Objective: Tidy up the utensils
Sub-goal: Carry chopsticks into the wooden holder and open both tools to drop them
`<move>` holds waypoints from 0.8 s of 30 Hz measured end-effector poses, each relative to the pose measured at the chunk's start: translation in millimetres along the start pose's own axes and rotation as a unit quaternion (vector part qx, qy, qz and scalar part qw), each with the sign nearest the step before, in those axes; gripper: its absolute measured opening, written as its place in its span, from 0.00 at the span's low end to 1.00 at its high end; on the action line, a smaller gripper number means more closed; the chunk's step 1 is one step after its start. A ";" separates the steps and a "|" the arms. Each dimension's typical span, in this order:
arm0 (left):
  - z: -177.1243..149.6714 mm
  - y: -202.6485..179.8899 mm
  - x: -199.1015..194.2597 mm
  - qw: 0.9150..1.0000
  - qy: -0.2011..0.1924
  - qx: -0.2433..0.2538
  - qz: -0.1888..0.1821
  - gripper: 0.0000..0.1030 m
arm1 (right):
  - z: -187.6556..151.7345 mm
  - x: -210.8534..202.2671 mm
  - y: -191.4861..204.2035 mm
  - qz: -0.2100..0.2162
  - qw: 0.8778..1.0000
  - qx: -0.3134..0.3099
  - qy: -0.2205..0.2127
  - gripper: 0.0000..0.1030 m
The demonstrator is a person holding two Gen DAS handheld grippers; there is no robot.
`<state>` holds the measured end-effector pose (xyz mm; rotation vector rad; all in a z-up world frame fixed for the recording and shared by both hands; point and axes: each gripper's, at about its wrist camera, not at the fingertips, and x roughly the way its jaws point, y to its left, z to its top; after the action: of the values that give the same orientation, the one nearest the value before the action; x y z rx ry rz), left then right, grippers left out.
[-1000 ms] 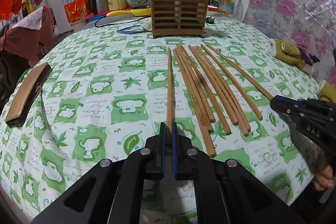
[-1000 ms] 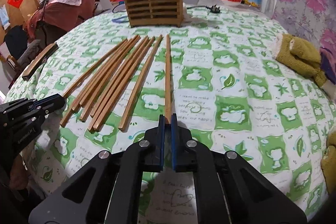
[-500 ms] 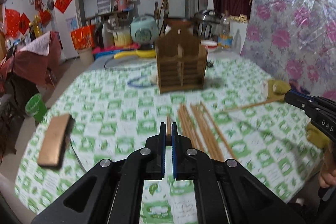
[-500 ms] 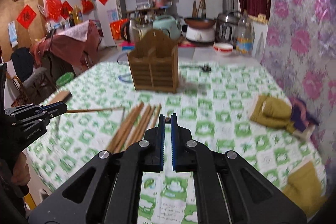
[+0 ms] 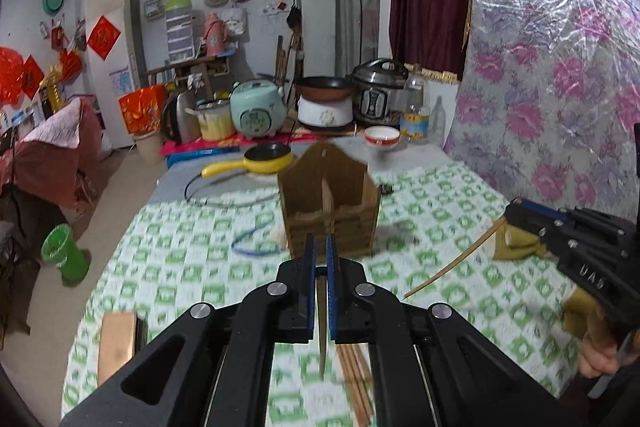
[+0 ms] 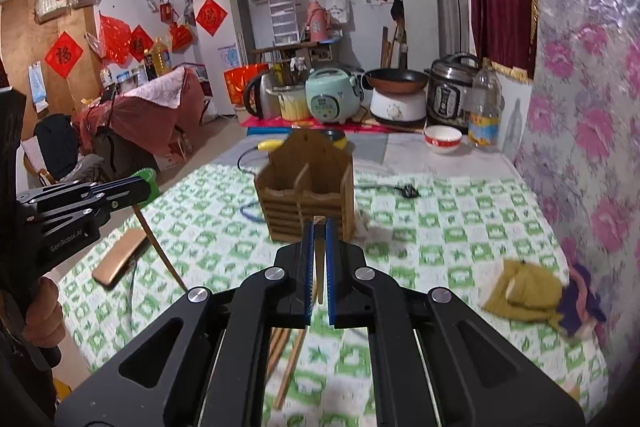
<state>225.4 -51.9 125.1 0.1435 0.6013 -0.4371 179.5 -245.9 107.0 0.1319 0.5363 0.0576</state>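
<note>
My left gripper (image 5: 319, 247) is shut on a brown chopstick (image 5: 322, 331) that hangs down between its blue pads, lifted above the table. My right gripper (image 6: 319, 231) is shut on another chopstick (image 6: 319, 259), also lifted. Each shows in the other's view: the right gripper (image 5: 516, 211) with its chopstick (image 5: 452, 267), the left gripper (image 6: 140, 187) with its chopstick (image 6: 160, 251). The wooden two-compartment utensil holder (image 5: 330, 215) stands ahead of both, also in the right wrist view (image 6: 306, 203). Several more chopsticks (image 5: 356, 379) lie on the green-patterned table (image 5: 180, 267) below.
A brown flat case (image 5: 116, 343) lies at the table's left edge. A yellow-green cloth (image 6: 524, 291) lies at the right. A blue loop (image 5: 252, 247) lies left of the holder. A yellow pan (image 5: 264, 161), a bowl (image 5: 382, 137), cookers and bottles stand at the back.
Both grippers have risen from the table, each lifting a chopstick, and moved toward the holder. The chopsticks now hang tilted downward in the air.
</note>
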 end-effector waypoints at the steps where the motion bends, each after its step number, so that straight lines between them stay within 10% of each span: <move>1: 13.8 -1.3 3.8 1.000 -0.008 0.003 0.002 0.05 | 5.9 3.7 0.3 -0.001 1.000 -0.001 -0.004 0.06; 13: 130.0 24.0 52.0 0.994 -0.097 -0.053 0.005 0.05 | 102.8 51.2 -0.8 0.001 0.998 0.021 -0.062 0.06; 24: 109.6 43.3 158.3 0.995 -0.043 -0.082 0.035 0.09 | 88.3 144.8 -11.8 -0.012 0.999 0.032 0.016 0.11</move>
<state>417.5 -97.2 123.9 -0.0115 0.5433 -0.3234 349.4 -254.4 107.3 0.1870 0.5721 0.0184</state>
